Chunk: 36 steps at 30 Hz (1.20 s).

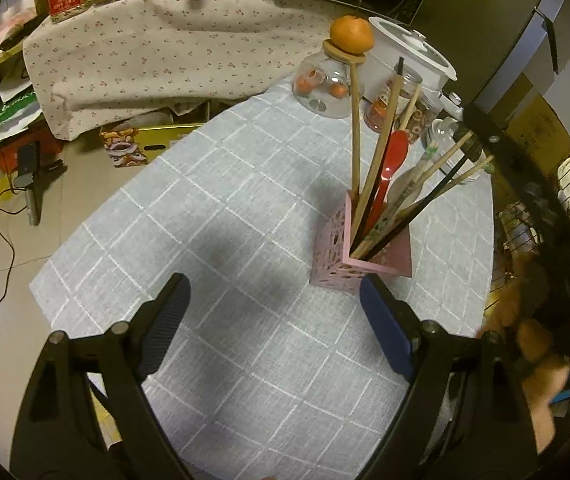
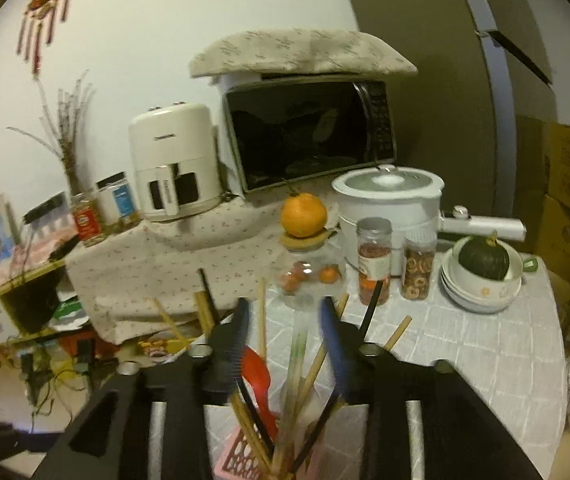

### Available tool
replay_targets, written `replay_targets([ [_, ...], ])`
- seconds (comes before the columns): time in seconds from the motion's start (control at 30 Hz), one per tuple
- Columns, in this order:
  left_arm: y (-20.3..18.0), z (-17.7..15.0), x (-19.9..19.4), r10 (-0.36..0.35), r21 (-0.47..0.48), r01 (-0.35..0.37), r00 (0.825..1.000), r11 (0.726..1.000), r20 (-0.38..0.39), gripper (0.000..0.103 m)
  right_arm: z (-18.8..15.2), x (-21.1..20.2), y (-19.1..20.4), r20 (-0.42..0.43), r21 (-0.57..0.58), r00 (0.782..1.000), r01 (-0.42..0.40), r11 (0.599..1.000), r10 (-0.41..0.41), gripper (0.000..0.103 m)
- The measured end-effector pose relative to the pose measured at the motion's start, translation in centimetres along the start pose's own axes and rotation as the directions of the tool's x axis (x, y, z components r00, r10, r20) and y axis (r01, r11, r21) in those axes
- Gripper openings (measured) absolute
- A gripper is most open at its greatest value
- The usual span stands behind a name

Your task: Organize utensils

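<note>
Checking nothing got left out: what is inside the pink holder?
The pink holder contains wooden chopsticks, dark chopsticks and a red spoon, all upright and leaning. Its walls hide their lower ends.

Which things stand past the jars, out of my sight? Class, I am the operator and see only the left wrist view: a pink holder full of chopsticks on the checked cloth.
Observer: Right of the jars stands a stack of white bowls, with a dark green squash in the top one.
Operator: Where is the right gripper?
Observer: The right gripper is above the pink holder, with chopsticks rising between its fingers.
Operator: Has it clamped any?
Observer: No. Its jaws stand apart, and the sticks between them look loose.
</note>
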<state>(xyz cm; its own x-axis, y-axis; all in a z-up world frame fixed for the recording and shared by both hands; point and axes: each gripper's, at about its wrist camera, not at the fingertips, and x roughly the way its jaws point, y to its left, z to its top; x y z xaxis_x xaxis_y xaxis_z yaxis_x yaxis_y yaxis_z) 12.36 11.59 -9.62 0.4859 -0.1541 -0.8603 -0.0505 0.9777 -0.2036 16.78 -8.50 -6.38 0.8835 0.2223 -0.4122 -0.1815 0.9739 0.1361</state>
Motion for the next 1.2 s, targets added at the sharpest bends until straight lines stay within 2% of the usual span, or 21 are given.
replay_targets([
  [0.07, -0.3, -0.2, -0.2, 0.002, 0.002, -0.002, 1.0, 1.0, 0.005, 0.087, 0.5, -1.3, -0.3, -0.01, -0.009, 1.0, -0.015, 1.0, 0.015, 0.053],
  [0.2, -1.1, -0.5, -1.3, 0.003, 0.002, -0.003, 0.999, 1.0, 0.034, 0.087, 1.3, -3.9, -1.6, -0.046, -0.005, 0.999, -0.007, 1.0, 0.007, 0.072],
  [0.27, -1.8, -0.6, -1.9, 0.006, 0.01, -0.006, 0.999, 1.0, 0.044, 0.087, 1.9, -5.5, -2.5, -0.067, -0.003, 0.997, 0.024, 1.0, -0.024, 0.082],
  [0.3, -2.4, -0.8, -2.4, 0.022, 0.022, -0.023, 0.998, 0.999, 0.051, 0.09, 2.2, -6.2, -2.9, -0.075, -0.006, 0.996, 0.038, 0.999, -0.038, 0.087],
  [0.33, -2.8, -0.9, -2.6, 0.032, 0.036, -0.034, 0.998, 0.999, 0.056, 0.098, 2.4, -7.1, -3.3, -0.077, -0.009, 0.995, 0.056, 0.998, -0.057, 0.088],
  [0.37, -3.5, -1.1, -3.1, 0.043, 0.059, -0.047, 0.997, 0.997, 0.071, 0.101, 2.6, -8.0, -3.8, -0.078, -0.013, 0.993, 0.083, 0.996, -0.083, 0.09],
  [0.47, -5.4, -1.9, -5.0, 0.08, 0.112, -0.097, 0.986, 0.989, 0.147, 0.102, 2.7, -10.3, -5.6, -0.132, -0.001, 0.979, 0.154, 0.988, -0.153, 0.103],
  [0.67, -8.0, -3.3, -8.2, 0.103, 0.168, -0.147, 0.964, 0.975, 0.244, 0.102, 2.1, -13.5, -7.4, -0.26, -0.04, 0.935, 0.241, 0.97, -0.243, 0.103],
  [0.77, -8.9, -3.9, -9.3, 0.115, 0.167, -0.166, 0.954, 0.972, 0.278, 0.102, 2.4, -15.1, -7.0, -0.248, -0.083, 0.938, 0.23, 0.97, -0.244, 0.103],
  [0.97, -10.3, -4.9, -11.2, 0.093, 0.168, -0.157, 0.936, 0.973, 0.34, 0.102, 2.9, -17.3, -5.4, -0.198, -0.16, 0.95, 0.212, 0.964, -0.241, 0.103],
  [1.2, -11.2, -5.4, -11.6, 0.075, 0.169, -0.145, 0.929, 0.975, 0.361, 0.102, 3.3, -17.7, -5.8, -0.19, -0.151, 0.95, 0.22, 0.964, -0.247, 0.103],
])
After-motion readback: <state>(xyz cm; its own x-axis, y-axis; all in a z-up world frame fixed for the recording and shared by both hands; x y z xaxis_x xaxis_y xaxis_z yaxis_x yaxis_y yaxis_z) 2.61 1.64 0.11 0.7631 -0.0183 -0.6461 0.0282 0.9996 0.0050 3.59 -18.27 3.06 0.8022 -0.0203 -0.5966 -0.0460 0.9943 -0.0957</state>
